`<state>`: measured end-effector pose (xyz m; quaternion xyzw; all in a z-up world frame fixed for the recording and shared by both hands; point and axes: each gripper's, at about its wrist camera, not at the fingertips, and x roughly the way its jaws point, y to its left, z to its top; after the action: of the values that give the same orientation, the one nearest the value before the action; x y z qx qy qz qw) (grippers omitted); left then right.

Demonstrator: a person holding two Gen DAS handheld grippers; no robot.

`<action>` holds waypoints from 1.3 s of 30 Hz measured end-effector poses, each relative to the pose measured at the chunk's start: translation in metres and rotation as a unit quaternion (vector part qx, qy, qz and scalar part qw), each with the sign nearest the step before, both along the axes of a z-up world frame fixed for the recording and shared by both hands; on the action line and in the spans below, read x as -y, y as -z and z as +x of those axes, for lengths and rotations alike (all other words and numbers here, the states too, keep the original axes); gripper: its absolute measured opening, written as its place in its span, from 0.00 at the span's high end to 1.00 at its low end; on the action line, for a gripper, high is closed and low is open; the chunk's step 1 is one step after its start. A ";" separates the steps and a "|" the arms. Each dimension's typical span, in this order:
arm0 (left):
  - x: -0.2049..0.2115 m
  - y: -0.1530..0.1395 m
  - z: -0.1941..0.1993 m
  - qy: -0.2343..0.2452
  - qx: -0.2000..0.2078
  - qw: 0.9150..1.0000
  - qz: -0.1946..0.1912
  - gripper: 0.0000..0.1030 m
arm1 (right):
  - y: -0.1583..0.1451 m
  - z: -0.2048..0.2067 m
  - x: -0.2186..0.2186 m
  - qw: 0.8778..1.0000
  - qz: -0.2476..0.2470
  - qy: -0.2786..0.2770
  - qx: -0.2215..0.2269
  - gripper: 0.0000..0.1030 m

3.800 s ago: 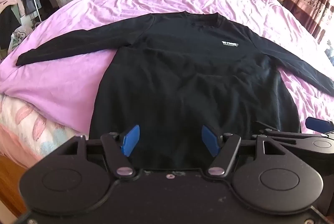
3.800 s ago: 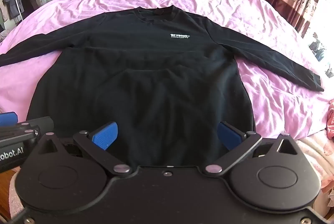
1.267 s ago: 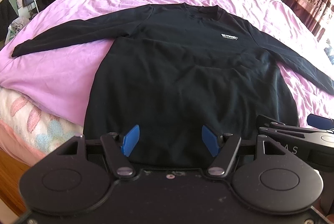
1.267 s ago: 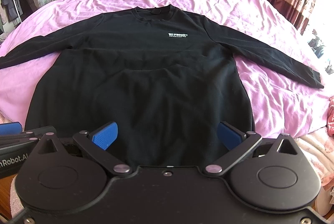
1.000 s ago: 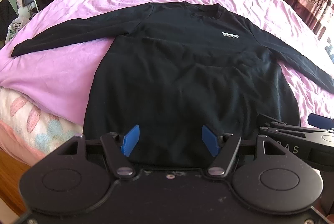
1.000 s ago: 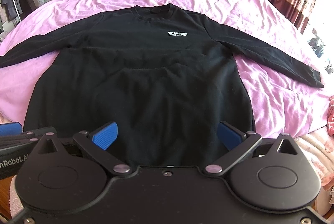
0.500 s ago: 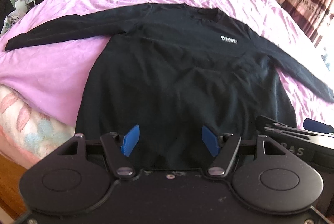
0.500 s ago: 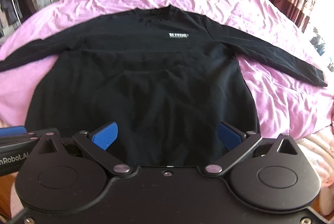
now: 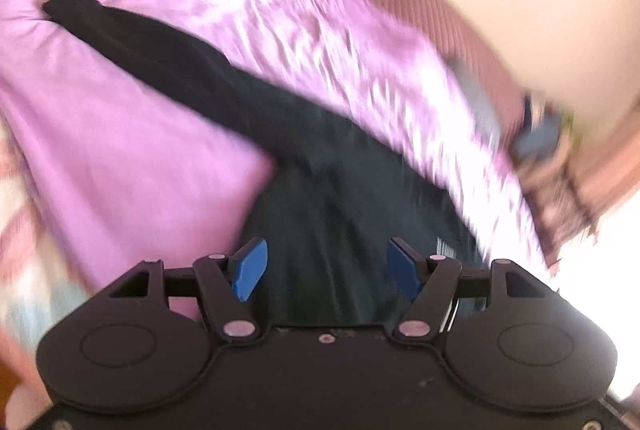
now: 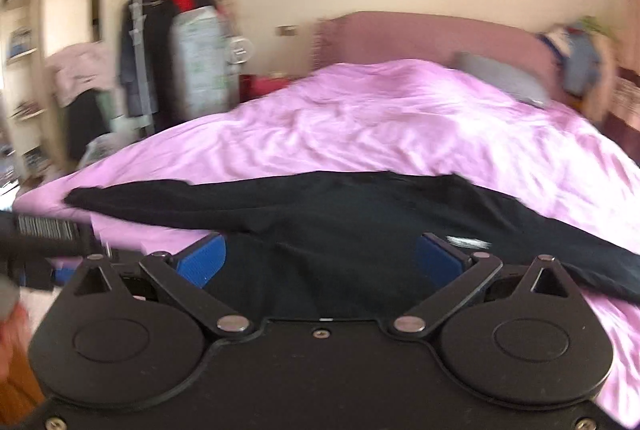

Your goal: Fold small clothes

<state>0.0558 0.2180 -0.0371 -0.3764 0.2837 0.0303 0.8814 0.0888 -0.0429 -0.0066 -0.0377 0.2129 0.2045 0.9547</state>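
Black cotton, a long-sleeved sweatshirt (image 10: 340,226), lies face up across the pink bedspread (image 10: 400,117) with both sleeves stretched out to the sides, which is a sensible starting layout: every edge you might fold inward is exposed. Your left gripper (image 9: 326,264) has its blue pads spread wide with nothing between them, and it looks out over the garment's left sleeve (image 9: 160,57), which runs away to its cuff near the bed's edge. Your right gripper (image 10: 320,256) is likewise wide apart and empty, poised low over the body of the shirt, with the white chest print (image 10: 468,242) just beside its right pad. Neither tool touches the cloth as far as the blurred views allow you to judge.

Compared with half a second ago, both cameras have swung sharply. Then you looked down from the hem end over the whole shirt; now the left view is tilted and rolled toward the sleeve, and the right view sits lower, showing the headboard (image 10: 420,33) and wall. The shirt itself appears unmoved, and no fold is yet made.
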 end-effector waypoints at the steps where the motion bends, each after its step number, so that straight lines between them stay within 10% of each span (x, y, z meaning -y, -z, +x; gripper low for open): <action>1: -0.021 0.003 0.004 -0.018 0.013 1.000 -0.017 0.32 | 0.004 0.015 -0.012 1.000 -0.002 -0.010 -0.016 0.00; 13: -0.240 0.065 0.052 -0.331 0.061 0.939 -0.066 0.33 | 0.059 0.128 -0.119 0.997 -0.020 -0.035 -0.065 0.00; 24: -0.301 0.113 0.087 -0.397 0.068 0.903 -0.150 0.41 | 0.102 0.143 -0.127 0.991 0.001 -0.039 -0.131 0.00; 26: -0.299 0.117 0.082 -0.403 0.081 0.900 -0.146 0.44 | 0.107 0.147 -0.124 0.989 0.003 -0.034 -0.146 0.00; 29: -0.296 0.111 0.081 -0.400 0.085 0.903 -0.128 0.93 | 0.110 0.150 -0.120 0.988 -0.002 -0.029 -0.152 0.00; 39: -0.271 0.055 0.094 -0.363 0.127 0.918 -0.096 0.93 | 0.096 0.139 -0.065 0.990 0.008 0.003 -0.141 0.00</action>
<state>0.1496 0.4888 -0.0920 -0.5366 0.0150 0.2725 0.7984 0.2279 0.0221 -0.1030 -0.0001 0.3439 0.2065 0.9160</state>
